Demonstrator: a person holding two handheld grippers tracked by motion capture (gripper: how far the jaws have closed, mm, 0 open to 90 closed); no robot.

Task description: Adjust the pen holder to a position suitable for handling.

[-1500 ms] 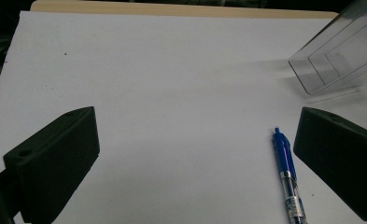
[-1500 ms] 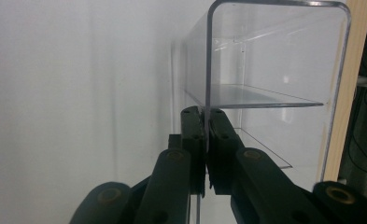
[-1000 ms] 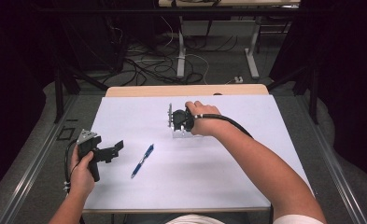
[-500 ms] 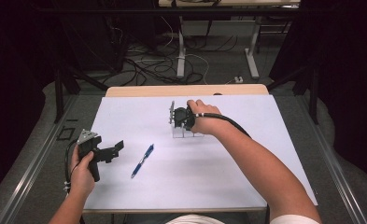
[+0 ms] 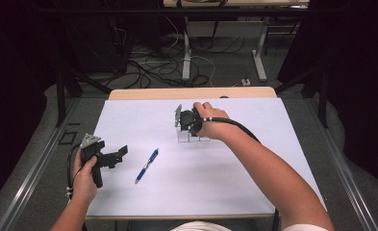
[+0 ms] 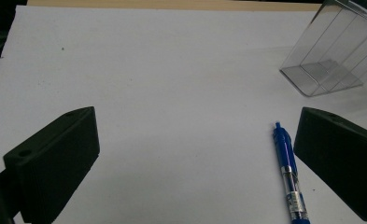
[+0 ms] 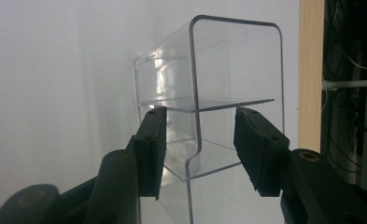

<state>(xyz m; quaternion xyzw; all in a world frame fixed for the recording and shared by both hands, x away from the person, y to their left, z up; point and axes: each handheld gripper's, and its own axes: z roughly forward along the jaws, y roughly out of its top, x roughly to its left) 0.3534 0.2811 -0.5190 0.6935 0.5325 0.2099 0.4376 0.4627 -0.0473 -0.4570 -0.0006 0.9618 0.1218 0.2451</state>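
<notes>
Right gripper [image 5: 182, 126]: it sits at the far middle of the bench, right at the clear plastic holder [image 5: 192, 134]. Its jaws have just been opening. In the right gripper view [image 7: 197, 140] they stand apart with one thin wall of the holder between them; a gap shows on each side of that wall, so the pads do not press on it.

Clear plastic holder: a see-through box with inner dividers, standing on the white sheet toward the far middle of the bench. In the left gripper view [image 6: 330, 51] it shows at the far right, tilted in the picture, with its compartments bare.

Left gripper [image 5: 117, 155]: held in the person's left hand [image 5: 84, 180] at the near left edge of the bench, pointing right toward the pen. Its jaws are wide apart with nothing between them but white sheet.

Pen [image 5: 146, 165]: blue, lying flat on the sheet between the two grippers, nearer the left one and well apart from the holder. In the left gripper view [image 6: 289, 175] it lies just beside the inner face of one jaw; I cannot tell whether they touch.

Bench [image 5: 273, 125]: covered by a white sheet, with a strip of bare wood along the far edge.

Right forearm [image 5: 268, 168]: reaches from the near right across the sheet to the holder.
</notes>
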